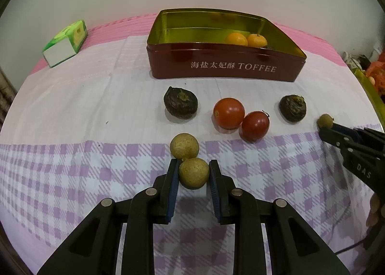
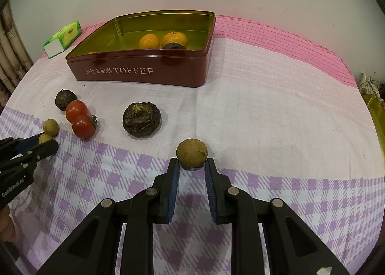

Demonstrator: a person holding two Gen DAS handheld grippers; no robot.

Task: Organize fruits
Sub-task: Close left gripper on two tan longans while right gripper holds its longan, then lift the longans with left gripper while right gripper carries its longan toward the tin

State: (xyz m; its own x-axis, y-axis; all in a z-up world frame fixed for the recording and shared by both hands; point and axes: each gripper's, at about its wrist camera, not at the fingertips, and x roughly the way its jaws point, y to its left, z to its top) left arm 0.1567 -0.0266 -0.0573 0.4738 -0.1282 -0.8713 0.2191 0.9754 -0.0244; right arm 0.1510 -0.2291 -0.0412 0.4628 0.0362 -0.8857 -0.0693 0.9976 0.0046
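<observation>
On the checked bench, the left gripper (image 1: pixel 192 173) pinches one longan (image 1: pixel 193 173), the right gripper (image 2: pixel 191 163) another longan (image 2: pixel 191 156). Lift both gently, clearing the tomatoes (image 1: pixel 229 113), toward the toffee tin (image 1: pixel 223 68).

A checked cloth (image 2: pixel 264 111) bears a toffee tin (image 2: pixel 144 75), tomatoes (image 2: pixel 80 119), brown fruits (image 2: pixel 142 119) and perhaps a tissue pack (image 2: pixel 63 37).

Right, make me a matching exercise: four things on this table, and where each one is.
Things:
1. oranges
2. tomatoes
3. tissue pack
4. tan fruit

Places:
A. between the left gripper's jaws
B. inside the toffee tin
C. far left, by the wall
D. on the cloth, between two dark wrinkled fruits

Pairs: 1-B, 2-D, 3-C, 4-A
</observation>
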